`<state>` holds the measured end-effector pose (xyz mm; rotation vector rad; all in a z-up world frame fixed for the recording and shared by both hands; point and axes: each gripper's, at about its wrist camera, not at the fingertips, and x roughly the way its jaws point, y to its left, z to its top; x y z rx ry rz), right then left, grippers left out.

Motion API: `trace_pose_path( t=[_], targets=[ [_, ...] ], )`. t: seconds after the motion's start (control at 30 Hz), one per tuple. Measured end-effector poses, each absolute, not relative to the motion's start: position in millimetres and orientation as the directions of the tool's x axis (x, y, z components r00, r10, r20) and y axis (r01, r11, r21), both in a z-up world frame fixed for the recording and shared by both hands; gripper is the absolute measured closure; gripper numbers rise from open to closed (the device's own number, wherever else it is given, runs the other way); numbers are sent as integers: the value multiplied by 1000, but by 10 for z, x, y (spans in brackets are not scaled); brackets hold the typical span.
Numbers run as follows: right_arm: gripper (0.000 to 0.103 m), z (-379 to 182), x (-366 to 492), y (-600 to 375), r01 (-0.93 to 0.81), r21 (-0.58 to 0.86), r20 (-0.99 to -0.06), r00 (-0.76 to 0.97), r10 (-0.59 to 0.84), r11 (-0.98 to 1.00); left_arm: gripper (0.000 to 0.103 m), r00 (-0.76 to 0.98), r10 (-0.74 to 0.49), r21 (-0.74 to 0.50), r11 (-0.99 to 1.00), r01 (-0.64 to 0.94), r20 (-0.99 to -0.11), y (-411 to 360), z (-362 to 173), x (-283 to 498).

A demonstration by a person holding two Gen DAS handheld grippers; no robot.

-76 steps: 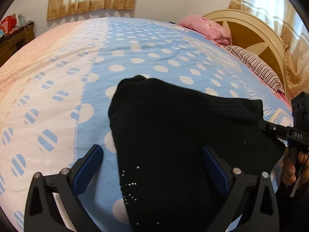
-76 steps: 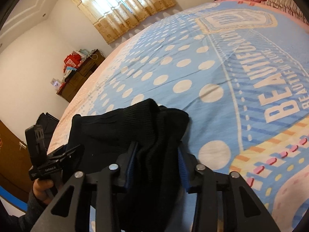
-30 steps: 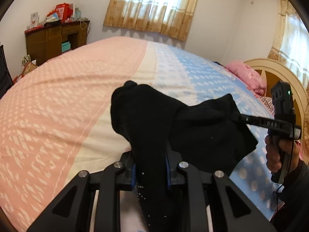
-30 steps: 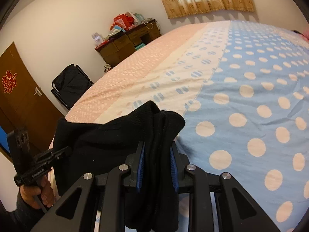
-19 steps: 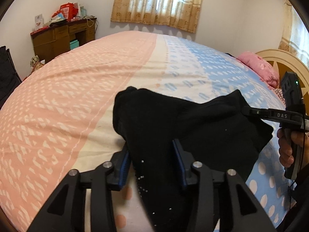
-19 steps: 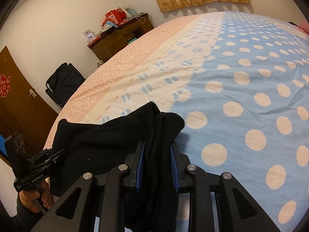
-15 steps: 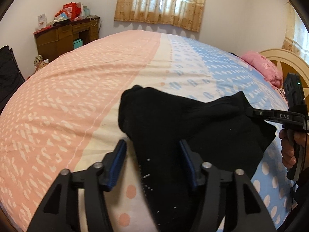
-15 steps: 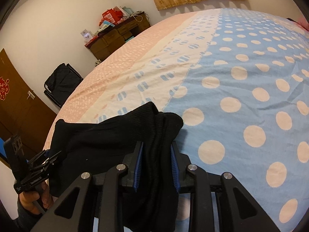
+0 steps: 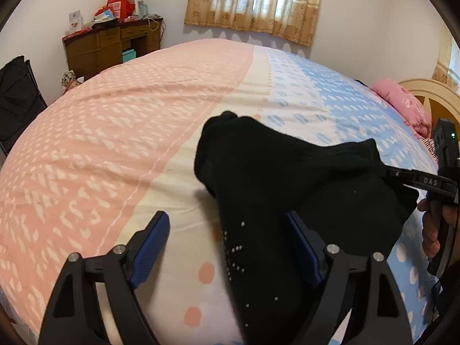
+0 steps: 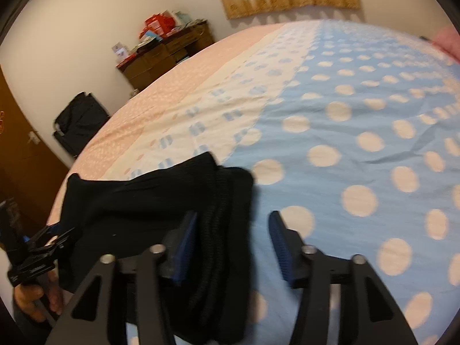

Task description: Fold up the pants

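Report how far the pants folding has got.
Done: the black pants lie bunched in layers on the bedspread. In hand: nothing; the left claw and right claw are both open, with cloth between their fingers. Left: the bundle looks lumpy, so flattening and squaring it probably remain.

One pair of black pants [image 9: 287, 189] lies on one bed [image 9: 115, 143]. Two grippers are in the room, the left gripper [image 9: 230, 238] and the right gripper [image 10: 233, 235]. There is one pink pillow [image 9: 402, 106], one wooden desk [image 9: 112, 46], one curtained window [image 9: 253, 3] and one black chair [image 10: 80, 120].
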<state>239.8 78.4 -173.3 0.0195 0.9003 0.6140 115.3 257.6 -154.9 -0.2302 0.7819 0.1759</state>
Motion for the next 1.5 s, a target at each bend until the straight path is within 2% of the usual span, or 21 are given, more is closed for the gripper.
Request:
trace_pose_path(
  t=[0.07, 0.27, 0.33, 0.47, 0.6, 0.77, 0.93, 1.5],
  targets=[
    [44, -1660, 2318, 695, -484, 237, -718, 497, 488, 842, 14, 699, 95, -124, 959, -256, -709, 2551, -1520, 1082],
    [44, -1353, 1890, 325, -457, 167, -675, 592, 439, 874, 13, 710, 174, -44, 960, -278, -682, 2419, -1312, 879],
    [43, -1253, 1721, 218, -454, 145, -659, 619, 428, 879, 12, 736, 195, -27, 960, -279, -648, 2352, -1184, 789],
    [35, -1020, 1339, -27, -434, 123, -606, 679, 414, 892, 10, 769, 182, -40, 965, -260, -613, 2257, -1026, 686],
    [34, -848, 1084, -156, -430, 140, -555, 712, 430, 892, 10, 795, 167, -46, 970, -237, -583, 2144, -880, 591],
    [33, -642, 944, -85, -445, 87, -518, 744, 422, 891, 5, 821, 158, -53, 973, -222, -548, 2041, -746, 537],
    [33, -604, 839, 12, -476, 79, -510, 735, 446, 876, 4, 835, 174, -31, 975, -222, -521, 1964, -682, 499],
    [32, -589, 755, 93, -500, 59, -510, 729, 457, 864, 2, 836, 179, -25, 974, -223, -518, 1941, -678, 505]
  ],
)
